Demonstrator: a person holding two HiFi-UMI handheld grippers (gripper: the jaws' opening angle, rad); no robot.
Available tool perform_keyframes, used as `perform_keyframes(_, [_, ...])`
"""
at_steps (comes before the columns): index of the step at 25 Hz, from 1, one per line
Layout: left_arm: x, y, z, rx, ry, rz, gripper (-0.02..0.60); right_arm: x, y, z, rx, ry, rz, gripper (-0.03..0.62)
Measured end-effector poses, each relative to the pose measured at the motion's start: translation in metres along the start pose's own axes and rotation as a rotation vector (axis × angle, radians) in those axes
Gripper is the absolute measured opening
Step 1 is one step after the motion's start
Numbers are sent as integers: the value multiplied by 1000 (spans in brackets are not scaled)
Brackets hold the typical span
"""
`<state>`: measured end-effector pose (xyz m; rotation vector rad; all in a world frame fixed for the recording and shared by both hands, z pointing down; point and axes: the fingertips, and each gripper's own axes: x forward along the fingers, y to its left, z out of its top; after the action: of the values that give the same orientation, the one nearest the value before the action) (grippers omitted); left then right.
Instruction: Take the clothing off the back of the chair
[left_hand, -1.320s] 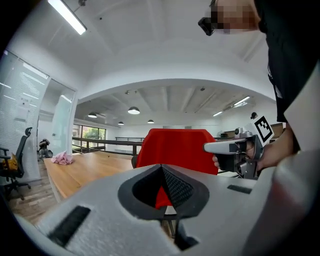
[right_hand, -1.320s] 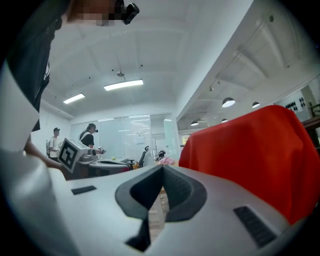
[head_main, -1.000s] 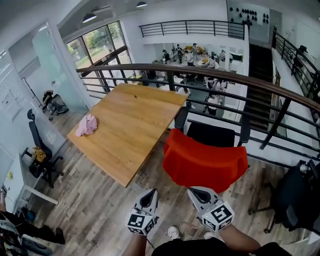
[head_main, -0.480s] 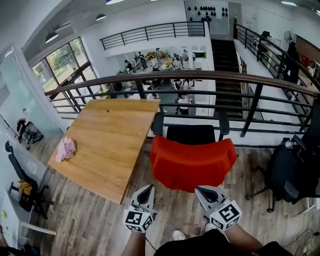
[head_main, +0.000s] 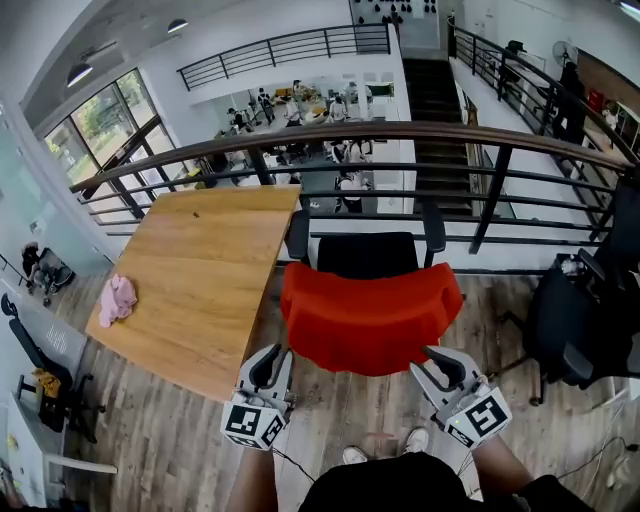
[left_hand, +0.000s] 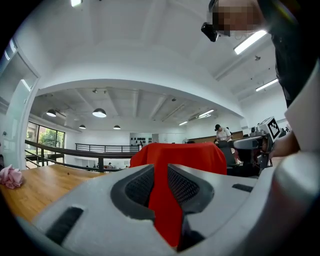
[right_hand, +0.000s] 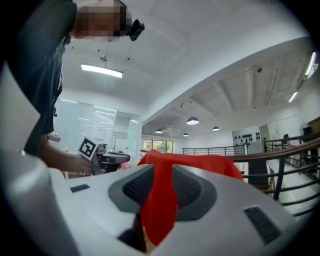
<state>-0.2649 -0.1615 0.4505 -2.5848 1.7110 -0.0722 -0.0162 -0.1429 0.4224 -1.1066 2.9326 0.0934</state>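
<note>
Head view | red clothing (head_main: 370, 320) draped over back of chair (head_main: 365, 255), long axis left-right, straight ahead | left gripper (head_main: 272, 352) near its left end, right gripper (head_main: 436, 355) near right end, about equally close | jaws of both just been opening, now apart, nothing pinched between them.

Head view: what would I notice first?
The bright red clothing draped over the back of the black chair, right in the middle. To its left stands a big wooden table with a small pink cloth near its left edge.
</note>
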Motion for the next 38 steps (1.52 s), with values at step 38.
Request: perform_keyframes(38, [133,51,-23,237,212,-322,183,50,-159,-63,-121,295,-100,172])
